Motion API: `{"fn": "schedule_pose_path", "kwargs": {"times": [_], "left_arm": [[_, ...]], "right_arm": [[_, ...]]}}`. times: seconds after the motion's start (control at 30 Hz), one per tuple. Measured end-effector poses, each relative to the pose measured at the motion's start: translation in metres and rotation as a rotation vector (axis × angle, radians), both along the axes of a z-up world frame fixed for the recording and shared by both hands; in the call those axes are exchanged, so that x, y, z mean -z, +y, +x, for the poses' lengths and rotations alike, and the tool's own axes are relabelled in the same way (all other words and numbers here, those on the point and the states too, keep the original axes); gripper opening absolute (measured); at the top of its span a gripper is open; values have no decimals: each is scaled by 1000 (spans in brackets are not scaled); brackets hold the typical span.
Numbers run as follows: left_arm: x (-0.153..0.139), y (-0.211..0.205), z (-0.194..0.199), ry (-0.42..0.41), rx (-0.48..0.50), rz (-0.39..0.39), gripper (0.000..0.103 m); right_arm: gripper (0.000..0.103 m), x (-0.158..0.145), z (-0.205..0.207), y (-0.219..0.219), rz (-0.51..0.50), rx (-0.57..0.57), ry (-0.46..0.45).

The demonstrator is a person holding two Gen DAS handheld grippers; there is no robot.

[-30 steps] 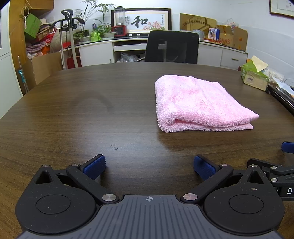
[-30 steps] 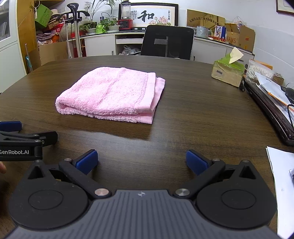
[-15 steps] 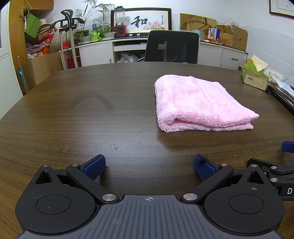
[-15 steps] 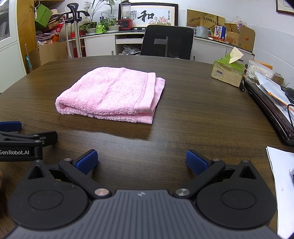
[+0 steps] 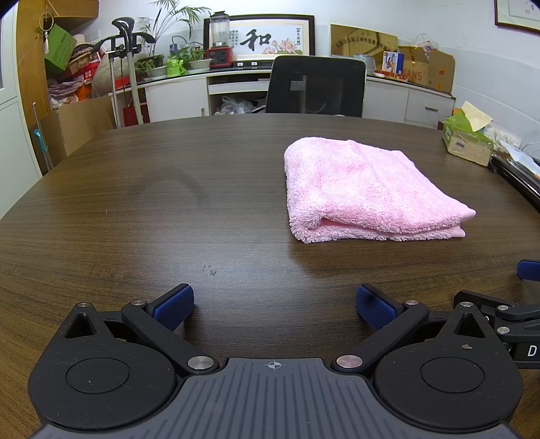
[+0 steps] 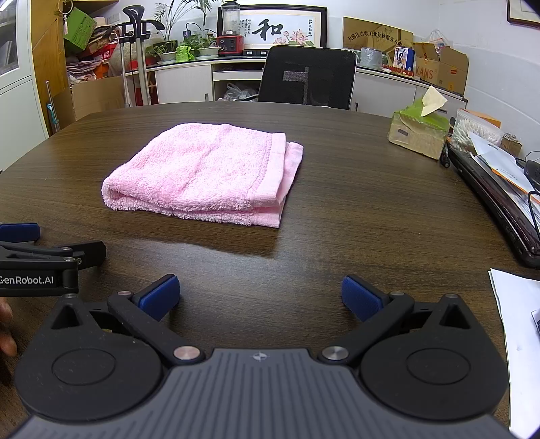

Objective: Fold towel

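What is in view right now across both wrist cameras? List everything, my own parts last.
towel: 1, pink, already folded into a thick pad, lying on the table ahead of both tools
table: 1, dark brown wood grain, fills the foreground
tissue box: 1, green and tan, a tissue sticking up, far right of table
papers: white sheets, right table edge
office chair: 1, black, behind the table
framed calligraphy: 1, dark frame, on the back counter
blender: 1, red base, left of the frame
potted plants: several, green, back counter
cardboard boxes: several, brown, back right
left tool: 1, black with blue pads, open, holding nothing
right tool: 1, black with blue pads, open, holding nothing
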State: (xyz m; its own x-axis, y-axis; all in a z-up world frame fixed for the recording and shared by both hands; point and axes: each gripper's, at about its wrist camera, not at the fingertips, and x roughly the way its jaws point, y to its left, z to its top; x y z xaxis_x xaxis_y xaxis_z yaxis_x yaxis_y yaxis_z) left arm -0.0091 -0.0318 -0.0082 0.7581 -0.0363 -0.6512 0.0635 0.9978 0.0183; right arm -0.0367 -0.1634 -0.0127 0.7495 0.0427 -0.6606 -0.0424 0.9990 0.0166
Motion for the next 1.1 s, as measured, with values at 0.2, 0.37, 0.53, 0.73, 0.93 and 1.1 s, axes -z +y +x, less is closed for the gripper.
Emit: {"fn": "schedule_pose_path", "kwargs": {"times": [0.2,0.37,0.53,0.73,0.93,1.1], "left_arm": [[0,-1,0,0,0,-1,103],[0,-1,0,0,0,-2,103],[0,0,0,0,13,-4,103],[-1,-1,0,1,16,-3,103],[0,0,0,1,16,-4,103],[-1,0,0,1,16,-4,103]], "right_arm": [[103,0,0,0,0,0,0],[103,0,0,0,0,0,0],[103,0,0,0,0,0,0],[103,0,0,0,0,0,0],[103,0,0,0,0,0,0],[103,0,0,0,0,0,0]]}}
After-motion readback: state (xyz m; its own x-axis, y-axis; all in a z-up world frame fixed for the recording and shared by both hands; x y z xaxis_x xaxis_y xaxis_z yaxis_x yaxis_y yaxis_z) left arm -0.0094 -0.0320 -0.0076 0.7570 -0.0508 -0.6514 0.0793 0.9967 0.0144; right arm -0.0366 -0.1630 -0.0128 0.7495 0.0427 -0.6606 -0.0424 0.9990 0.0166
